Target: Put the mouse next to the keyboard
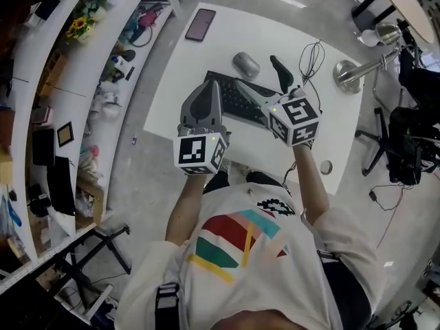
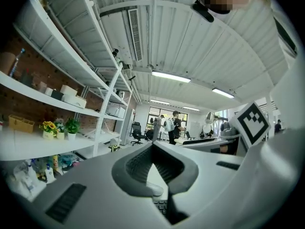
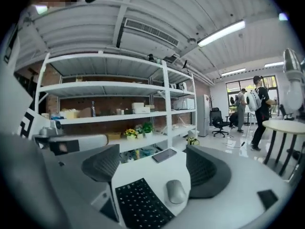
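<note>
So the mouse [image 3: 176, 191] sits just beside the keyboard [image 3: 140, 204] on the white table [image 1: 199, 67]. Right gripper [image 3: 151, 151] jaws are wide apart and empty, left gripper [image 2: 152, 147] jaws are pressed together.

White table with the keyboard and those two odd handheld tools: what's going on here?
A person stands at the white table with a gripper in each hand, both held over the black keyboard. The grey mouse lies on the table close beside the keyboard, and neither tool touches it. The right gripper has its fingers wide apart with nothing gripped. The left gripper has its fingers together and holds nothing. The mouse looks already placed.
</note>
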`<state>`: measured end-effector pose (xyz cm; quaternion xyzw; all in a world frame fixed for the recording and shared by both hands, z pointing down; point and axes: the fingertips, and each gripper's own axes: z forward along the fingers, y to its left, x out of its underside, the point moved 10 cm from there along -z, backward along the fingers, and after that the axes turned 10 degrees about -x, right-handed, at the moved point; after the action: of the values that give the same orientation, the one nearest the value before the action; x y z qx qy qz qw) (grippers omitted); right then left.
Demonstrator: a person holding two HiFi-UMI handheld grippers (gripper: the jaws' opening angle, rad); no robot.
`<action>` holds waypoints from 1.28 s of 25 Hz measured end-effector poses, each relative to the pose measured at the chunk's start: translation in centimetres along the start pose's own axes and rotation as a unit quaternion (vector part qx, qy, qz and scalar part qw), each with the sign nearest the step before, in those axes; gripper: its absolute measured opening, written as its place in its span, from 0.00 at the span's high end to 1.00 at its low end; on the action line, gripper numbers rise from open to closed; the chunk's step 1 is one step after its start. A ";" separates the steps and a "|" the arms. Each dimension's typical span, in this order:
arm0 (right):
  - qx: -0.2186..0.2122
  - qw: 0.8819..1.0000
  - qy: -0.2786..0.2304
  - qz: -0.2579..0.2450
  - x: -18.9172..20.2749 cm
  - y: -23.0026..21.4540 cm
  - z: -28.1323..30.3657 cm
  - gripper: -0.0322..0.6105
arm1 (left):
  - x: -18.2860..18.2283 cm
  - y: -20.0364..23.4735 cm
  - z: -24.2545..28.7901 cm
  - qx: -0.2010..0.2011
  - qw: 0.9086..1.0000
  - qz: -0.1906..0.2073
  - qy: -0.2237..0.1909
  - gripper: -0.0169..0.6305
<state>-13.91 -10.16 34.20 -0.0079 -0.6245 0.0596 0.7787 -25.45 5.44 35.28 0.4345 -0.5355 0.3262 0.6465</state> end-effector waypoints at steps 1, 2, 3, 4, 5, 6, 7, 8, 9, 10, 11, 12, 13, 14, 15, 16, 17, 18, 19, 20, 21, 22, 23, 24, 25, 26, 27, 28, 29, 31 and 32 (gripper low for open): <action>0.007 1.000 0.008 -0.001 0.1 -0.6 0.6 0.31 | 0.2 0.2 0.6 0.003 1.000 -0.002 0.004 0.92; 0.008 1.000 0.013 0.005 0.4 -1.2 1.3 0.31 | 0.4 0.3 1.2 0.006 1.000 -0.004 0.009 0.92; 0.002 1.000 0.017 0.016 0.9 -2.0 2.1 0.31 | 0.7 0.3 1.7 0.010 1.000 -0.006 0.014 0.92; -0.005 0.999 0.024 0.028 1.4 -2.9 3.0 0.31 | 1.0 0.2 2.1 0.015 1.000 -0.006 0.020 0.92; -0.012 0.999 0.037 0.037 2.1 -4.0 4.0 0.31 | 1.2 0.2 2.5 0.021 0.999 -0.003 0.025 0.92; -0.018 0.997 0.059 0.041 2.9 -5.0 5.2 0.31 | 1.5 0.1 2.7 0.027 0.999 0.001 0.030 0.92; -0.023 0.995 0.089 0.042 3.8 -6.2 6.5 0.31 | 1.8 0.2 3.0 0.034 0.999 0.005 0.036 0.92; -0.024 0.991 0.123 0.040 4.8 -7.2 7.7 0.31 | 2.1 0.3 3.2 0.039 0.998 0.008 0.041 0.92; -0.022 0.987 0.155 0.037 5.7 -8.2 8.9 0.31 | 2.4 0.5 3.3 0.043 0.998 0.010 0.047 0.92; -0.018 0.982 0.184 0.034 6.6 -8.9 9.9 0.31 | 2.8 0.9 3.4 0.045 0.998 0.011 0.053 0.92; -0.014 0.977 0.208 0.033 7.5 -9.5 10.8 0.31 | 3.3 1.3 3.4 0.043 0.997 0.013 0.059 0.92; -0.010 0.973 0.229 0.034 8.3 -9.9 11.5 0.31 | 3.7 1.8 3.4 0.038 0.997 0.014 0.065 0.92; -0.008 0.968 0.247 0.036 9.1 -10.2 12.1 0.31 | 4.2 2.4 3.2 0.032 0.997 0.013 0.072 0.92; -0.007 0.964 0.262 0.039 9.7 -10.4 12.6 0.31 | 4.6 3.0 3.1 0.025 0.997 0.010 0.079 0.92; -0.006 0.961 0.274 0.043 10.3 -10.6 13.1 0.31 | 5.0 3.5 2.9 0.018 0.996 0.006 0.085 0.92; -0.005 0.957 0.285 0.047 10.8 -10.9 13.5 0.31 | 5.2 3.8 2.8 0.011 0.996 0.003 0.090 0.92; -0.002 0.954 0.295 0.052 11.3 -11.2 13.8 0.31 | 5.5 4.1 2.7 0.005 0.995 0.003 0.095 0.92; -0.001 0.950 0.306 0.057 11.8 -11.7 14.1 0.31 | 5.7 4.3 2.7 0.001 0.995 0.005 0.099 0.92; 0.000 0.947 0.316 0.060 12.2 -12.1 14.4 0.31 | 5.8 4.4 2.7 -0.001 0.995 0.008 0.101 0.92; 0.001 0.943 0.325 0.065 12.6 -12.6 14.7 0.31 | 5.8 4.6 2.6 -0.003 0.995 0.012 0.102 0.92; 0.001 0.940 0.334 0.072 13.0 -12.9 14.9 0.31 | 5.9 4.9 2.4 -0.004 0.995 0.015 0.102 0.92; 0.000 0.936 0.342 0.080 13.4 -13.1 15.0 0.31 | 5.9 5.2 2.1 -0.007 0.995 0.018 0.102 0.92; -0.001 0.933 0.348 0.088 13.8 -13.0 15.2 0.31 | 5.9 5.5 1.8 -0.012 0.994 0.020 0.105 0.92; -0.001 0.931 0.354 0.093 14.2 -12.9 15.4 0.31 | 5.9 5.9 1.5 -0.018 0.994 0.021 0.108 0.92; 0.001 0.929 0.359 0.090 14.5 -12.7 15.6 0.31 | 6.0 6.2 1.3 -0.024 0.993 0.023 0.111 0.92; 0.004 0.928 0.364 0.081 14.7 -12.5 15.8 0.31 | 6.0 6.4 1.1 -0.029 0.993 0.024 0.113 0.92; 0.005 0.927 0.368 0.072 14.8 -12.3 15.9 0.31 | 6.1 6.5 1.0 -0.034 0.992 0.024 0.115 0.92; 0.004 0.927 0.370 0.067 14.8 -12.3 16.0 0.31 | 6.2 6.5 1.0 -0.037 0.992 0.024 0.117 0.92; 0.002 0.926 0.372 0.067 14.8 -12.5 16.0 0.32 | 6.3 6.4 0.9 -0.038 0.992 0.024 0.118 0.92; 0.001 0.923 0.378 0.071 14.6 -12.9 15.9 0.38 | 6.3 6.0 0.7 -0.035 0.992 0.027 0.120 0.92; 0.003 0.921 0.382 0.075 14.4 -13.2 15.8 0.46 | 6.3 5.7 0.6 -0.032 0.992 0.030 0.121 0.92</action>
<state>-25.17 -22.75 52.86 -0.0743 -0.2773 0.1121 0.9513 -29.44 6.91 42.65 0.3544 -0.4767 0.3784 0.7099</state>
